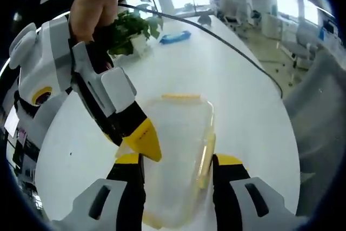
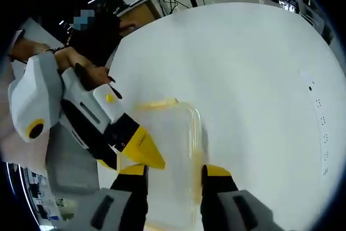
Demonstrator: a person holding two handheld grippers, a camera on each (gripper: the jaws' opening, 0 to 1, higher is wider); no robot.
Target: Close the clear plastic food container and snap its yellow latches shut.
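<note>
– Container [image 1: 175, 133] position, seen from the left tongs [image 1: 177, 160]?
– Clear tub on the white counter [image 1: 248, 117], lying lengthwise between the two yellow-tipped jaws. They stand apart, one along each long side. I cannot tell whether they press on it.
– Going left to right?
– The right tongs [image 1: 147, 145] slant in from the left in a hand [image 1: 94, 9], their yellow tip on the tub's left edge. A yellow latch [image 1: 181, 97] sits at the far end and another [image 1: 207, 155] just inside the right jaw. A potted plant [image 1: 130, 28] and a blue object [image 1: 175, 37] sit well beyond.
– And from the right tongs [image 2: 173, 171]?
– The same layout: jaws parted, the tub between them. The left tongs slant in from the left, tip at the tub's left edge.
</note>
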